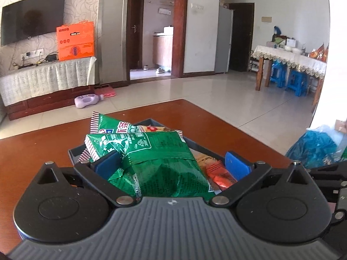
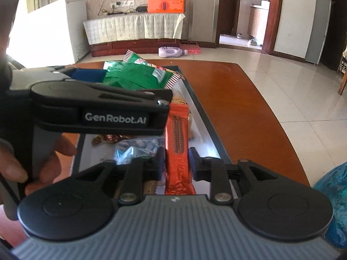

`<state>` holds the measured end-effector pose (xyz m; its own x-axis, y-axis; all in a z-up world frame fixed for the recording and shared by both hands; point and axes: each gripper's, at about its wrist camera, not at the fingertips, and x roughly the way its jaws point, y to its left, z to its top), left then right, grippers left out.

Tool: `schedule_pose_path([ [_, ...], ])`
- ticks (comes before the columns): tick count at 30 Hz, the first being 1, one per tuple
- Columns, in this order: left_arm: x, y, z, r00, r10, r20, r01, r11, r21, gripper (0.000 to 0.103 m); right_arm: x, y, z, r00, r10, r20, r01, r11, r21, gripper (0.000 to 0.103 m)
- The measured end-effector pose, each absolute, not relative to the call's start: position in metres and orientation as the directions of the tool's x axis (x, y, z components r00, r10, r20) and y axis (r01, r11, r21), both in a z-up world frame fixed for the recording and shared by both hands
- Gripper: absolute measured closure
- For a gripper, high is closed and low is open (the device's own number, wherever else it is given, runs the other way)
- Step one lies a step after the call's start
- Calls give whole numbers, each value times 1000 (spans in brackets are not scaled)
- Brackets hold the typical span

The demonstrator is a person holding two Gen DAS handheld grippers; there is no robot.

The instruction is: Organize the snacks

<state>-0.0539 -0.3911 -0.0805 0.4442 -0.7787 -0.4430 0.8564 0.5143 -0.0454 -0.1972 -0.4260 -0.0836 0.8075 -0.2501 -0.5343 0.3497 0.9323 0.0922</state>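
Left gripper jaws gaping around green packet; right gripper straddling orange bar, not clamping. Centre, then close.

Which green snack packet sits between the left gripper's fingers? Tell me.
The nearer green packet, lying back side up on the pile, sits between the left gripper fingers. The other green packet lies behind, beyond the fingertips.

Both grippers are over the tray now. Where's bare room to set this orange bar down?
Bare tray floor shows between the orange bar and the right rim. The far end is crowded with green packets; the left holds clear wrappers. The wooden table right of the tray is bare.
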Motion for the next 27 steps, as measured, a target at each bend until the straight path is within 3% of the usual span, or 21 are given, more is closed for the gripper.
schedule_pose_path([
  [5, -54, -379, -69, 420, -807, -416, 864, 496, -90, 0, -212, -420, -76, 852, -249, -461, 333, 936, 111, 45],
  [13, -64, -350, -58, 406, -823, -397, 861, 490, -137, 0, -231, -412, -77, 852, -246, -462, 344, 928, 142, 44],
  [19, -86, -336, -41, 402, -841, -363, 867, 477, -143, 0, -260, -395, -67, 881, -263, -394, 370, 901, 226, 44],
  [21, -95, -331, -38, 403, -842, -359, 870, 474, -134, 0, -269, -385, -68, 885, -265, -384, 371, 899, 235, 38],
  [27, -123, -318, -33, 456, -791, -407, 840, 534, -98, 0, -287, -366, -61, 893, -264, -364, 364, 899, 241, 38],
])
